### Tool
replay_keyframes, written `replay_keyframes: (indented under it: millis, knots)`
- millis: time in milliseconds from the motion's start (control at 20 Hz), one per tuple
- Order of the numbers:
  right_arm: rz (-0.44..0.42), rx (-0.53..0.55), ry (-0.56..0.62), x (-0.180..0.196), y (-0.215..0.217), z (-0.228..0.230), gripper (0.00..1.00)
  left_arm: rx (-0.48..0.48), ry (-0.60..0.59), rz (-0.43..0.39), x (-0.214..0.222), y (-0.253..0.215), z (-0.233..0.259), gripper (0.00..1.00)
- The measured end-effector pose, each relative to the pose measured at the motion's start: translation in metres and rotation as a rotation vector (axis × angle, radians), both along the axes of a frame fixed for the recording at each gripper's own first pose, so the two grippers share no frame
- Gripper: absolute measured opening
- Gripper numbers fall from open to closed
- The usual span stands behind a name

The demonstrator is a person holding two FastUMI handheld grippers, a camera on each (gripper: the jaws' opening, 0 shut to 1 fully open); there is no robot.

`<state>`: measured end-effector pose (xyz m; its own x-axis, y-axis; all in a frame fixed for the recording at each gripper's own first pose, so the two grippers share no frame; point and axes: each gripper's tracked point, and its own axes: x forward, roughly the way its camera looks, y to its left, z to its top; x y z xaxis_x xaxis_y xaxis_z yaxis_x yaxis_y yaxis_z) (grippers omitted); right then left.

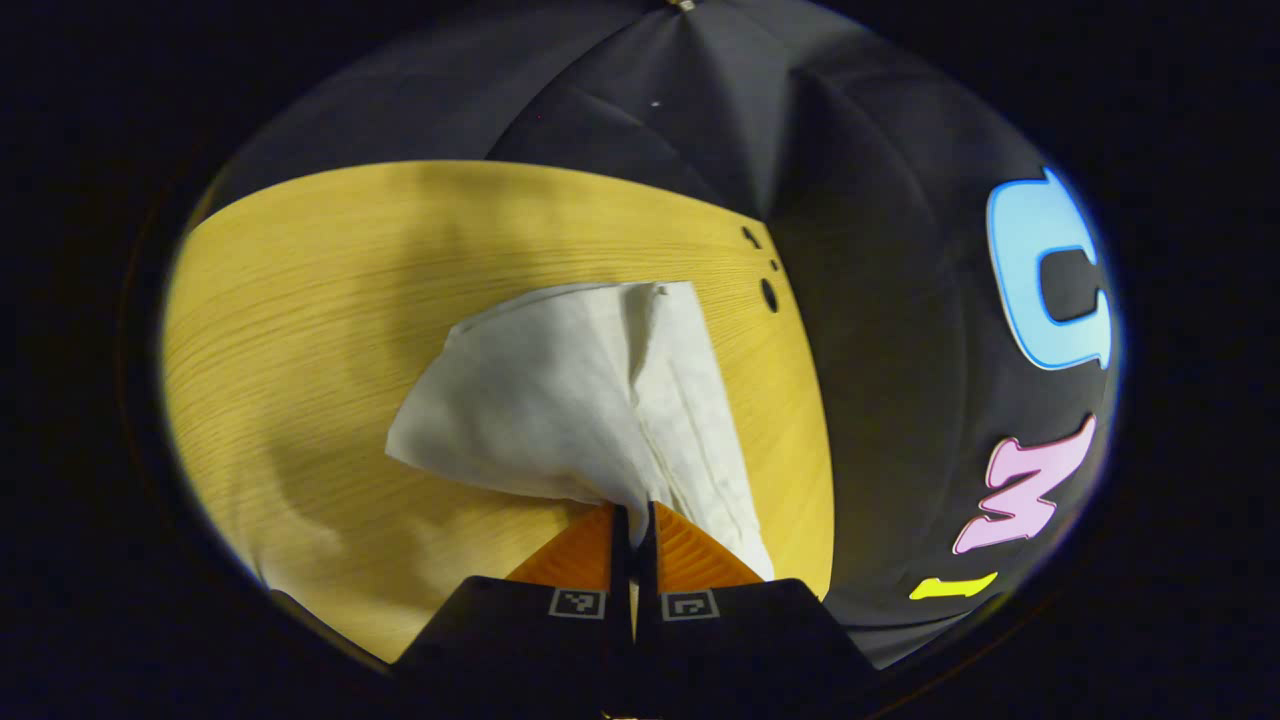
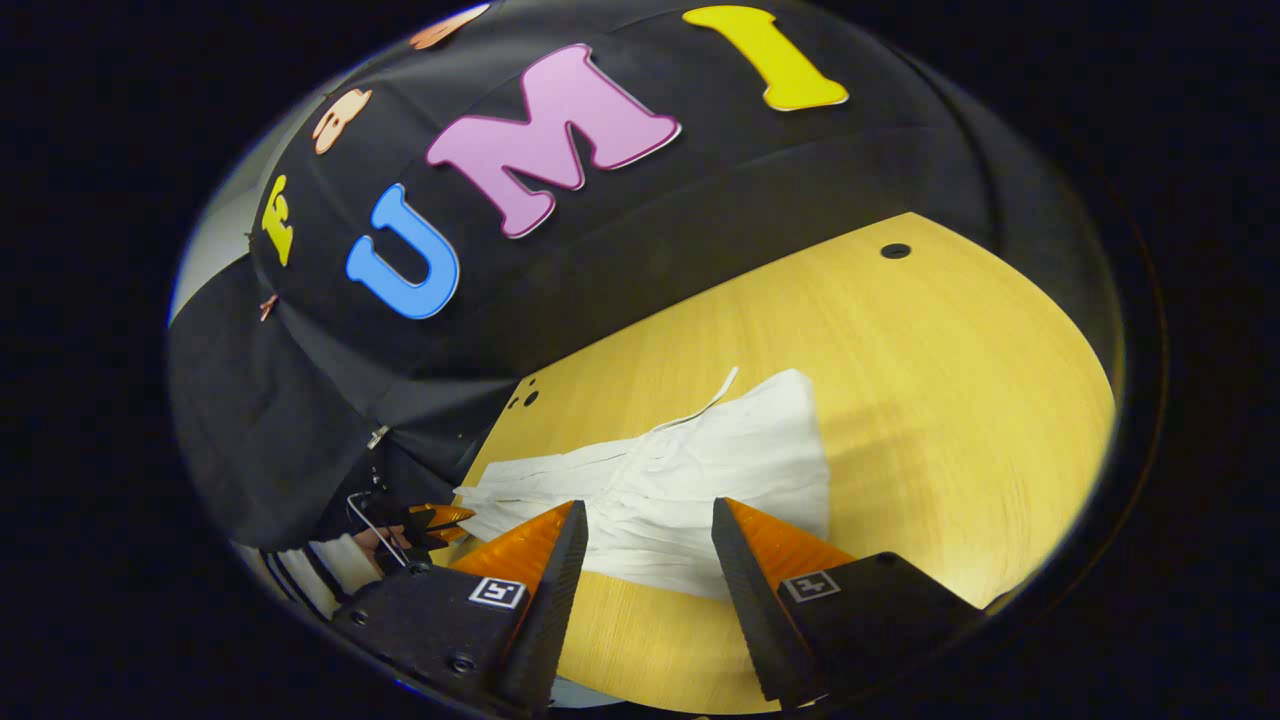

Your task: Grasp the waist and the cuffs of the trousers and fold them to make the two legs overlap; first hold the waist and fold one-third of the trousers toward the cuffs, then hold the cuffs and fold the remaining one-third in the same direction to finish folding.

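The left claw [image 1: 632, 512] is clamped on a bunched end of the white trousers [image 1: 570, 400], which run lengthwise away from it near the bench [image 1: 300, 300] edge; the right claw [image 2: 640, 530] hangs apart just short of them

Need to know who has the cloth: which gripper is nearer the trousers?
Left. The left gripper is shut on an edge of the trousers; the right gripper hangs open just short of them, above the table.
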<state>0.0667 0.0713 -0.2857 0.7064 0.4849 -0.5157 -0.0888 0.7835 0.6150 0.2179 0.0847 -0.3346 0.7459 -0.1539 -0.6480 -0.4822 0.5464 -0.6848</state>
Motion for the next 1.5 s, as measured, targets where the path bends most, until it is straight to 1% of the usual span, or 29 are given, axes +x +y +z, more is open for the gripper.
replay_keyframes:
  millis: [100,250,400,550,650,800,1000,1100,1150,1200,1350,1500]
  knots:
    - [-0.047,0.025,0.002,-0.001,-0.024,0.005,0.78,0.057,-0.064,-0.042,0.009,-0.016,0.019,0.06]
    - [-0.032,-0.019,-0.012,-0.006,-0.047,0.003,0.77,0.141,-0.145,-0.095,0.015,-0.040,0.048,0.06]
    - [-0.062,-0.004,-0.009,-0.002,-0.067,0.004,0.78,0.225,-0.236,-0.160,0.024,-0.079,0.078,0.06]
    - [-0.064,-0.013,-0.013,-0.004,-0.082,0.003,0.77,0.350,-0.314,-0.258,0.022,-0.127,0.102,0.06]
    - [-0.063,-0.025,-0.015,-0.006,-0.095,0.003,0.77,0.427,-0.349,-0.336,0.019,-0.167,0.109,0.06]
    - [-0.085,-0.034,-0.015,-0.006,-0.120,0.003,0.77,0.506,-0.392,-0.469,0.007,-0.236,0.112,0.06]
    - [-0.125,-0.051,-0.008,-0.011,-0.156,-0.001,0.77,0.578,-0.397,-0.641,-0.018,-0.316,0.078,0.06]
    - [-0.148,-0.063,0.005,-0.014,-0.173,-0.006,0.77,0.595,-0.371,-0.727,-0.032,-0.346,0.053,0.06]
    - [-0.156,-0.071,0.013,-0.017,-0.180,-0.009,0.77,0.624,-0.361,-0.768,-0.037,-0.357,0.041,0.06]
    - [-0.161,-0.078,0.021,-0.019,-0.187,-0.012,0.77,0.665,-0.347,-0.813,-0.041,-0.363,0.026,0.06]
    - [-0.183,-0.080,0.039,-0.025,-0.203,-0.018,0.77,0.855,-0.326,-0.931,-0.058,-0.372,-0.010,0.06]
    - [-0.206,-0.073,0.043,-0.026,-0.215,-0.019,0.77,1.020,-0.325,-1.005,-0.064,-0.376,-0.029,0.06]
